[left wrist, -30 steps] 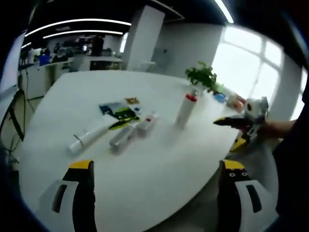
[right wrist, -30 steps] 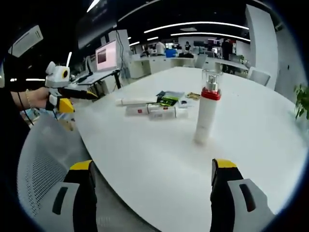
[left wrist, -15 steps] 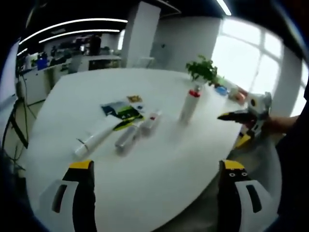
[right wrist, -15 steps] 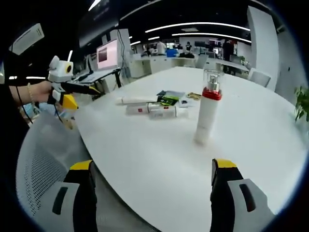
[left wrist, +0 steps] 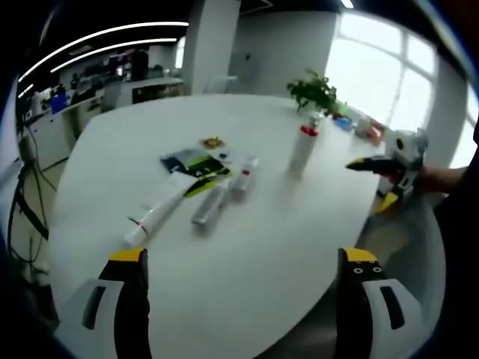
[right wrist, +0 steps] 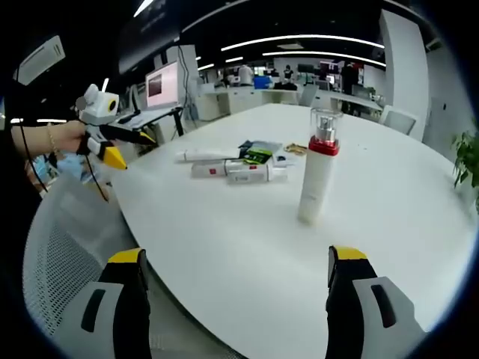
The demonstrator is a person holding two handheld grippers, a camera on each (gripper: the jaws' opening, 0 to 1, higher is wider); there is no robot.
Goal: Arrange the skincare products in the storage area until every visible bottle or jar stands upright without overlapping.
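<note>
A tall white bottle with a red collar and clear cap (right wrist: 317,173) (left wrist: 302,152) stands upright on the round white table (right wrist: 389,217). Beyond it lie a white tube (left wrist: 157,211) (right wrist: 196,156), a silvery bottle (left wrist: 209,208) (right wrist: 254,173) and a small white bottle with a red mark (left wrist: 242,176) (right wrist: 207,170), all on their sides, next to flat sachets (left wrist: 191,163) (right wrist: 258,152). My left gripper (left wrist: 239,258) (right wrist: 120,142) is open, short of the table edge. My right gripper (right wrist: 236,258) (left wrist: 374,170) is open too, with nothing between its jaws.
A potted green plant (left wrist: 314,91) and small colourful items (left wrist: 358,129) sit at the table's far side. A white mesh chair (right wrist: 56,247) stands by the near edge in the right gripper view. Desks and monitors (right wrist: 168,86) fill the office behind.
The left gripper has come closer to the table and a little higher over it. The right gripper view has barely shifted. The products lie as before.
</note>
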